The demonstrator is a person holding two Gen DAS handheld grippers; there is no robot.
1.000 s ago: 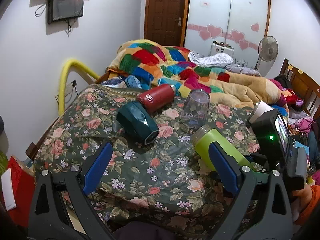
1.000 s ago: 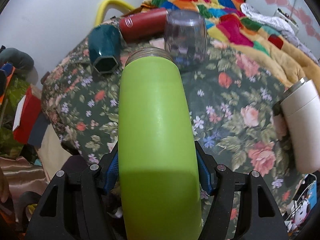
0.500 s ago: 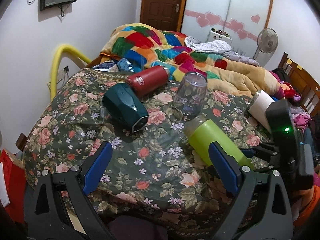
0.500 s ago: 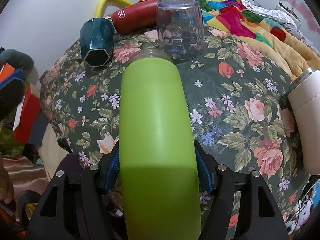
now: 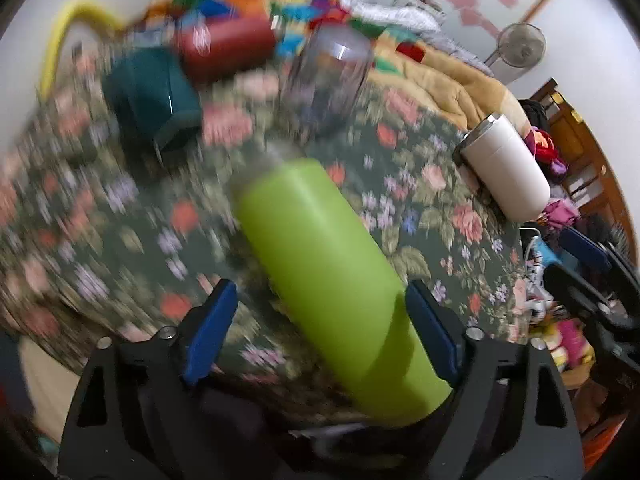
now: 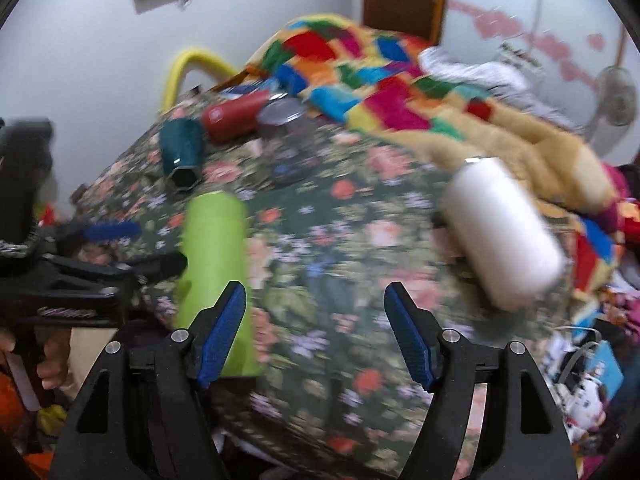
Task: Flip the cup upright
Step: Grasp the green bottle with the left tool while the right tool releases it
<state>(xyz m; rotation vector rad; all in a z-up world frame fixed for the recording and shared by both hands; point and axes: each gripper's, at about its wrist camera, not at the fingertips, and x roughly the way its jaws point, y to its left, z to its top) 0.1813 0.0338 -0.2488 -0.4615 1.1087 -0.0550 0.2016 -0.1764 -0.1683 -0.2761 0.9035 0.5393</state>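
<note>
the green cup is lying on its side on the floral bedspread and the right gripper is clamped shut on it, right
Not quite. The green cup does lie on its side on the floral bedspread, but the right gripper is open with nothing between its fingers; the cup lies off to its left. The right wrist view shows this.

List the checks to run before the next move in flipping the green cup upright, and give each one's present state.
1. Green cup sits between the left gripper fingers: ok.
2. Left gripper shut on the cup: not ok; jaws open, a gap on one side.
3. Right gripper out of the way: ok; open, empty, beside the cup.
4. Clear glass and teal cup apart from the green cup: ok.
5. Floral bedspread firm enough to stand it on: cannot tell.
6. Views sharp: not ok; both blurred.
</note>
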